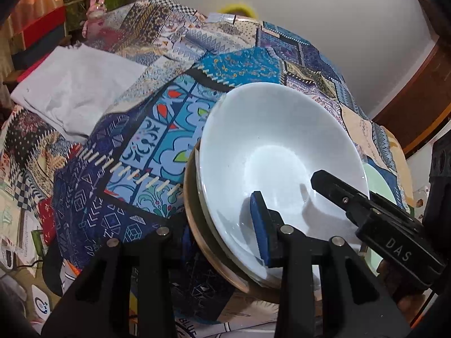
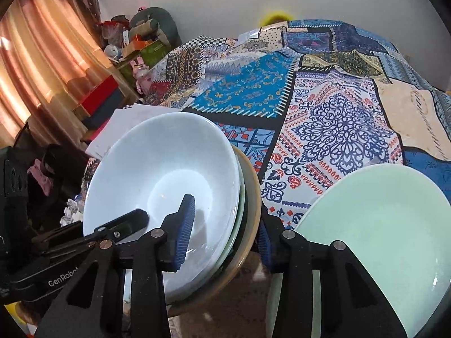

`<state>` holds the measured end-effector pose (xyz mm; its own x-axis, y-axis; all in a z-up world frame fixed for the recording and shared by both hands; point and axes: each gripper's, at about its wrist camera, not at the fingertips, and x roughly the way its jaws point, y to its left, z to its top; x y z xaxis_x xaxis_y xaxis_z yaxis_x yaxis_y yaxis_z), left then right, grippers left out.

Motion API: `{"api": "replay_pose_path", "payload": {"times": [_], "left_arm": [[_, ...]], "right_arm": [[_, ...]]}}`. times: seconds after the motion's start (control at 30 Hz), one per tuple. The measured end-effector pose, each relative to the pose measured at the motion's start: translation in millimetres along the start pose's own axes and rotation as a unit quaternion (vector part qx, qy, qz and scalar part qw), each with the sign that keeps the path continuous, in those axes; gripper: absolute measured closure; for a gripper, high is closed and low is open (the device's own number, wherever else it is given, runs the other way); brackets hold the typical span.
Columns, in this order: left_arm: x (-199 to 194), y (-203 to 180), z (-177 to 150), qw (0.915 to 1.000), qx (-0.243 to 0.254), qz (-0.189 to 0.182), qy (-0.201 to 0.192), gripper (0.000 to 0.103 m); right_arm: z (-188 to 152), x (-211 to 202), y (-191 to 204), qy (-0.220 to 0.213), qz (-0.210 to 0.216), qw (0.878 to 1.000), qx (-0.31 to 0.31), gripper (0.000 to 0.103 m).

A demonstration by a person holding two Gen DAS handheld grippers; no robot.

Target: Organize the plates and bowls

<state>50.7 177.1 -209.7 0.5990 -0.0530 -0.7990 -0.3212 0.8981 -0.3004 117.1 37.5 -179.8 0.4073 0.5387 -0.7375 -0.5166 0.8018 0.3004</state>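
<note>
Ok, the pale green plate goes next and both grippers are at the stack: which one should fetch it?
Probably right. The pale green plate lies just beside the right gripper, past its outer finger. The left gripper straddles the rim of the white bowl on the opposite side.

Glossy white ceramic bowl (image 1: 279, 152), glazed pale-green plate (image 2: 391, 225), printed patchwork cloth (image 2: 324, 107), ribbed blue pads (image 2: 186, 225)
</note>
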Motion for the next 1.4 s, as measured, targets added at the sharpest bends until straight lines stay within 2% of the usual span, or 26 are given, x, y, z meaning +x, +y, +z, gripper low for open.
{"api": "replay_pose_path", "payload": {"times": [0.57, 1.4], "left_arm": [[-27.6, -39.5, 14.9, 0.9987, 0.035, -0.011, -0.034, 0.066], [-37.3, -134.7, 12.6, 0.9920, 0.107, -0.056, -0.037, 0.066]], "right_arm": [[11.6, -41.9, -18.2, -0.045, -0.003, 0.999, 0.023, 0.066], [-1.5, -114.8, -80.0, -0.100, -0.047, 0.991, 0.070, 0.066]]}}
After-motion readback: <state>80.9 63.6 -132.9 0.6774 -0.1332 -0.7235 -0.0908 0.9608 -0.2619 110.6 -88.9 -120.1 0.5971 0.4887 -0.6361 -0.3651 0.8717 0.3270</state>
